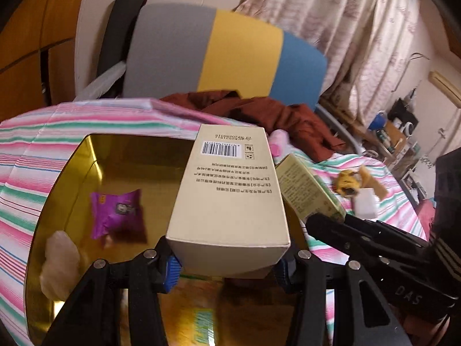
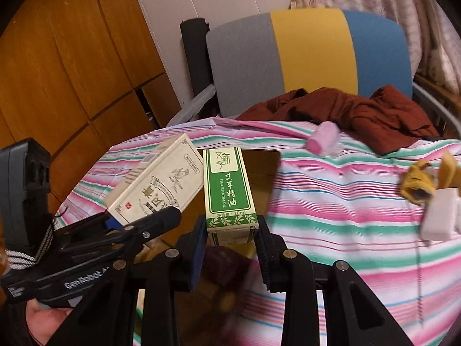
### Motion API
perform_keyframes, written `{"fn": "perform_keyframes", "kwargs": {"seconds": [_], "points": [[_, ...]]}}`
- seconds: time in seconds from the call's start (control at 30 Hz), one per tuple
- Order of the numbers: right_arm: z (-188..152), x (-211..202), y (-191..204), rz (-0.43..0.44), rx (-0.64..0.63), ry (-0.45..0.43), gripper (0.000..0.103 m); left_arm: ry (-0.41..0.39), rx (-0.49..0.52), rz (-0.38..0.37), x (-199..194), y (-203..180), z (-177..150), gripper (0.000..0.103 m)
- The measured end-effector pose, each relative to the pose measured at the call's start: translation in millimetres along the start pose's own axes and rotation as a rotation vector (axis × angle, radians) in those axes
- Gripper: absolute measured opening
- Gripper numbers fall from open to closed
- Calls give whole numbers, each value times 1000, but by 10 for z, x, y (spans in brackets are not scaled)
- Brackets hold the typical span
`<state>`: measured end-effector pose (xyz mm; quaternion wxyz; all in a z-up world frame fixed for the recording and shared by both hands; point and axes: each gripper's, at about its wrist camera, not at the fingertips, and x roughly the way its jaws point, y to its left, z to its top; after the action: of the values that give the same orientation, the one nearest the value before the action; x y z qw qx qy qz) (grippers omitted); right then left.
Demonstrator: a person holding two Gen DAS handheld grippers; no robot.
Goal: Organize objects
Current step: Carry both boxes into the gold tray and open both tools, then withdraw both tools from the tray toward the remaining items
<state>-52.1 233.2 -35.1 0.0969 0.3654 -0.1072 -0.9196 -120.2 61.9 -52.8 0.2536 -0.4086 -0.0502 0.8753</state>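
My left gripper (image 1: 227, 265) is shut on a beige carton with a barcode (image 1: 230, 190) and holds it over an open gold tin (image 1: 72, 178). Inside the tin lie a purple packet (image 1: 118, 213) and a pale lump (image 1: 59, 265). My right gripper (image 2: 232, 239) is shut on a small green-and-white essential-oil box (image 2: 227, 187), its blue pads against the box's sides. The two boxes hang side by side, nearly touching, above the tin's right part. In the right wrist view the left gripper (image 2: 144, 222) shows at the left with the beige carton (image 2: 161, 184) tilted.
A striped pink, green and white cloth (image 2: 331, 201) covers the surface. On it lie a pink object (image 2: 322, 137), a yellow toy (image 2: 417, 184) and a white block (image 2: 440, 216). A red-brown garment (image 2: 360, 109) lies before a grey-yellow-blue chair (image 2: 311, 49). A wooden wardrobe stands at the left.
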Motion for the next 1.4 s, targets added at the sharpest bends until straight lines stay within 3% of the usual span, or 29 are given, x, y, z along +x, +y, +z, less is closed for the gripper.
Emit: {"fn": "perform_keyframes", "kwargs": {"seconds": [0.1,0.23,0.37,0.57,0.73,1.07,1.17,1.4], "points": [[49,185,-7,11,52,41,55,47,-38,13,156,133,52,51],[-28,71,-18,14,59,17,62,93,-64,25,302,275,86,52],[-111,-67,-26,21,42,-7,66,126,-99,158,353,348,87,65],[-216,-201,-100,18,46,-29,67,-9,-220,123,-32,454,4,66],[-274,-239,-190,20,86,-23,68,-79,-263,88,-235,407,-82,66],[-385,-386,-304,3,111,-41,74,-65,-246,-13,-279,32,-269,66],[-424,-433,-372,-11,122,-42,74,-59,-225,-87,-296,-123,-294,66],[-492,-569,-580,-35,172,-59,74,-36,-132,-98,-300,-480,-339,66]]}}
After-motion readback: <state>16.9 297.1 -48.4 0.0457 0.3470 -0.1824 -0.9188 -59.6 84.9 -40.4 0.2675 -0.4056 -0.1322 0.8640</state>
